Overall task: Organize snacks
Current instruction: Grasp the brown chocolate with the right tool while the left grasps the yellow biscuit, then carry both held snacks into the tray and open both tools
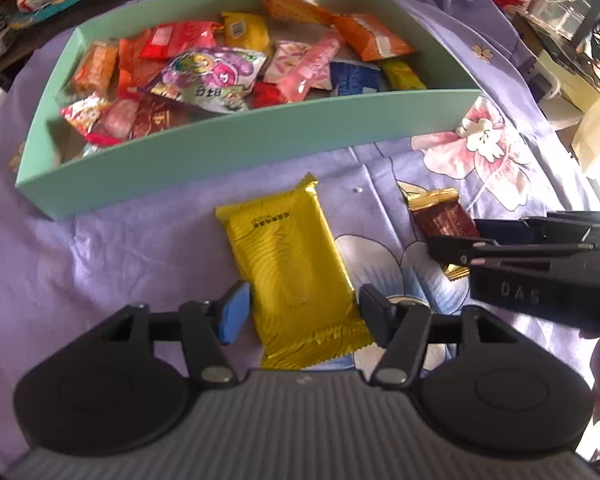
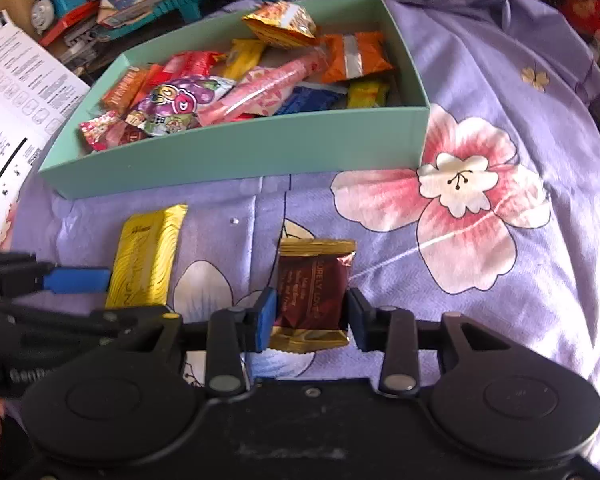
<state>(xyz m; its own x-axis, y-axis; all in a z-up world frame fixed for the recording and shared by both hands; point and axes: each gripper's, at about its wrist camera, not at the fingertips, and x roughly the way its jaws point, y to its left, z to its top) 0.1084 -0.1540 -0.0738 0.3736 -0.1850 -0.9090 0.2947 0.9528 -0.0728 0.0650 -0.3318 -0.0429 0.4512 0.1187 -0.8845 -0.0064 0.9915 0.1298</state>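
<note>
Through the left wrist view we see our left gripper [image 1: 300, 312] pointing down at a yellow packet [image 1: 296, 276] that lies flat on the floral cloth [image 1: 100, 248]; the jaws stand apart on either side of its near end, the blue pad [image 1: 234, 312] just clear of its left edge, the right finger close against the other edge (we cannot tell whether it touches). Ahead of the gripper sits the green box [image 1: 236, 152], heaped with snacks [image 1: 204, 72]. To the right, our right gripper [image 1: 456, 248] reaches in over a brown packet [image 1: 444, 220]. Through the right wrist view we see the right gripper [image 2: 310, 320] with the brown packet [image 2: 314, 292] between its jaws, the fingers hard against both sides of the wrapper, so it looks clamped on it, the packet resting on the cloth [image 2: 500, 300]. The box [image 2: 236, 152] lies ahead and slightly left. To the left the yellow packet [image 2: 148, 256] lies beside the left gripper's blue pad [image 2: 78, 280].
</note>
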